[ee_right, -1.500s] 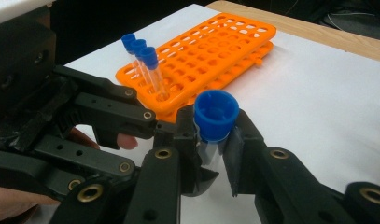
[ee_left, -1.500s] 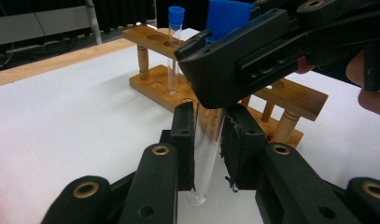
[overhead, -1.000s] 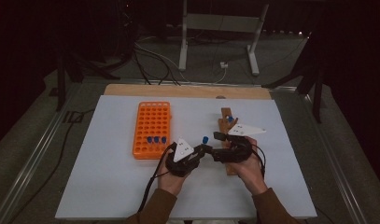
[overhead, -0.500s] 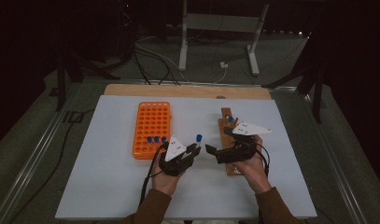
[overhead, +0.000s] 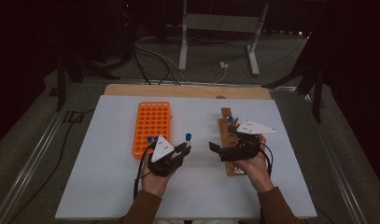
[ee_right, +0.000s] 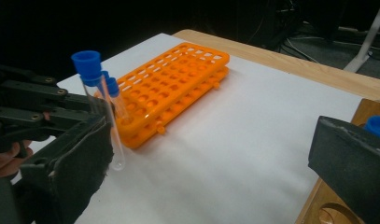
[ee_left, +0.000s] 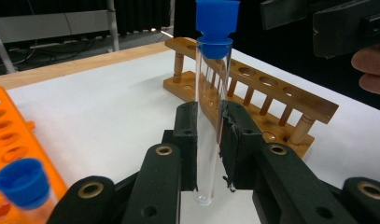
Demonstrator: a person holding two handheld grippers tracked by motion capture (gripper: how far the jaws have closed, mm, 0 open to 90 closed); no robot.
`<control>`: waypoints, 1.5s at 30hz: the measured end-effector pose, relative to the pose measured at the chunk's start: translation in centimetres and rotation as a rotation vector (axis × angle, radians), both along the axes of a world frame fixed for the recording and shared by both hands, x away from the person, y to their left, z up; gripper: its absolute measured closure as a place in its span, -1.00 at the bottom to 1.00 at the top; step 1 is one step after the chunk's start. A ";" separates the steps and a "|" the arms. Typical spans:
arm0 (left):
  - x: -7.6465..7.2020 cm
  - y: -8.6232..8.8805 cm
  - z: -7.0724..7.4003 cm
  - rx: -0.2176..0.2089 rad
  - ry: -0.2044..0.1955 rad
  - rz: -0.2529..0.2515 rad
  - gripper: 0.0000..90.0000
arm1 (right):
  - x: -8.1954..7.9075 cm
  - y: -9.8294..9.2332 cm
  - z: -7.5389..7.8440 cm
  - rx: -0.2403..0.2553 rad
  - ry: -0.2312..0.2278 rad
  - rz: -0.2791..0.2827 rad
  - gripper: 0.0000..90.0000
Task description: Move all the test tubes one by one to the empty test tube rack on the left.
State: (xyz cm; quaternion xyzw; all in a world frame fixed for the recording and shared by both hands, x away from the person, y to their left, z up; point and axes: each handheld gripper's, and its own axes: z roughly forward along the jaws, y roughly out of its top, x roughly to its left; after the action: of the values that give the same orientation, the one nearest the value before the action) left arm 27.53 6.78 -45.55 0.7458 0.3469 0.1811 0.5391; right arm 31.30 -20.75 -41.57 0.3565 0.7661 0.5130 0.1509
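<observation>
My left gripper is shut on a clear test tube with a blue cap, held upright just above the white mat. The tube stands between the orange rack and the wooden rack. My right gripper hovers over the wooden rack's near end. Its jaws have just been opening, stand wide apart, and nothing is between them. A blue-capped tube sits in the wooden rack.
The orange rack holds a couple of blue-capped tubes at its near end. The wooden rack has several free holes. The white mat lies on a table with a wooden strip along the far edge.
The two grippers were close together around the tube. Now my left gripper has drawn away to the left with the tube, and the right gripper's jaws have spread.
</observation>
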 end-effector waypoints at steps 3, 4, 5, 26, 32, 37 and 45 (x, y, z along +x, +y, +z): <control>-0.1 0.5 0.1 0.001 -0.003 0.000 0.74 | 0.0 -0.1 0.1 0.004 -0.001 -0.004 -1.00; -0.2 0.7 0.2 0.002 -0.002 0.001 0.74 | 0.0 -0.2 0.1 0.004 -0.001 -0.004 -1.00; -0.2 0.9 0.2 0.001 -0.003 0.002 0.74 | 0.0 -0.2 0.1 0.005 -0.001 -0.004 -1.00; -0.3 3.5 0.8 -0.009 -0.003 0.001 0.74 | 0.0 -1.2 0.5 0.027 -0.016 -0.024 -1.00; -0.2 4.6 1.1 -0.020 -0.001 -0.003 0.74 | 0.0 -1.6 0.7 0.035 -0.018 -0.031 -1.00; -0.2 5.6 1.2 -0.025 -0.001 0.012 0.74 | 0.0 -1.9 0.8 0.044 -0.021 -0.038 -1.00; 0.0 7.2 1.4 -0.033 -0.011 0.037 0.74 | 0.1 -2.2 0.8 0.047 -0.020 -0.042 -1.00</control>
State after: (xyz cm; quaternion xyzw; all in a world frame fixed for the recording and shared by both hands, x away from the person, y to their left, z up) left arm 27.51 14.03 -44.11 0.7292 0.3606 0.1894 0.5498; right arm 31.37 -22.94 -40.77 0.3710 0.7447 0.5310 0.1609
